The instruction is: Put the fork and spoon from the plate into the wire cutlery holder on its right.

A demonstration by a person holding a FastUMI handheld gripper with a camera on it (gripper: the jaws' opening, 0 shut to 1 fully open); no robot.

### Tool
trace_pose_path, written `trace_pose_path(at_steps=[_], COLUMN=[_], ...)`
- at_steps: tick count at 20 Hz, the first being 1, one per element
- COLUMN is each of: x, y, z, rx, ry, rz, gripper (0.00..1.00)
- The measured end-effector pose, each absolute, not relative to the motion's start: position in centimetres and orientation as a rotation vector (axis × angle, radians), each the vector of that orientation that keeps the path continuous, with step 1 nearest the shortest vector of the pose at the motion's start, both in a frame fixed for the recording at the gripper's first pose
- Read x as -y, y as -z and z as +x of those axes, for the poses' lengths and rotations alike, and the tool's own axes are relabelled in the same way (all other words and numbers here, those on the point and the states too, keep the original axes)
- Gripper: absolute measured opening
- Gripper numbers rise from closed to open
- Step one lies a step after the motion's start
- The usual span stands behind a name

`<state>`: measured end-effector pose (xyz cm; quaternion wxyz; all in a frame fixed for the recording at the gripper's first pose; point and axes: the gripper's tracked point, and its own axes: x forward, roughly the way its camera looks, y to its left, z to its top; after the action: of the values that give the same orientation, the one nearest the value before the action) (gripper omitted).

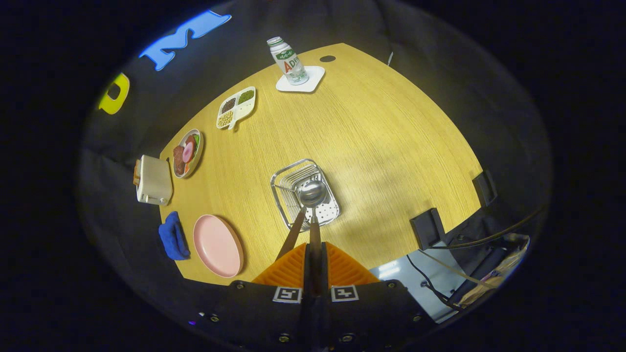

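The surface [381, 146] looks like pale wood with fine grain and a matt finish. On it the wire cutlery holder [304, 194] is bright polished metal with a perforated base, and the spoon [312, 193] in it shines like steel. The gripper [308, 230], closed on the spoon's handle, has ribbed pads. The pink plate [217, 244] looks smooth, perhaps plastic; the blue cloth [173, 236] is nubby.

The gripper [313, 244] points down toward the worktop's near edge, its two fingers [292, 261] closed together, pressing on a thin handle.
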<state>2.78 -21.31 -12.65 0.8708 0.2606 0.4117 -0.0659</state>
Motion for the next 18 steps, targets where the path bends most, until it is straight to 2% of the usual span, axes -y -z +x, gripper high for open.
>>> trace_pose_path(at_steps=[5, 7, 10, 13, 14, 17, 18], x=[20.9, 20.6, 20.5, 20.5, 20.4, 20.5, 20.3], y=[12.2, 11.8, 11.9, 11.9, 12.0, 12.0, 11.9], z=[2.7, 2.3, 2.2, 1.9, 1.8, 1.7, 1.6], rx=[-0.845, -0.832, -0.820, -0.813, -0.812, -0.800, -0.796], ry=[0.139, 0.128, 0.131, 0.133, 0.134, 0.139, 0.136], rz=[0.555, 0.570, 0.567, 0.579, 0.583, 0.596, 0.602], gripper=[0.11, 0.15, 0.33, 0.34, 0.40, 0.40, 0.55])
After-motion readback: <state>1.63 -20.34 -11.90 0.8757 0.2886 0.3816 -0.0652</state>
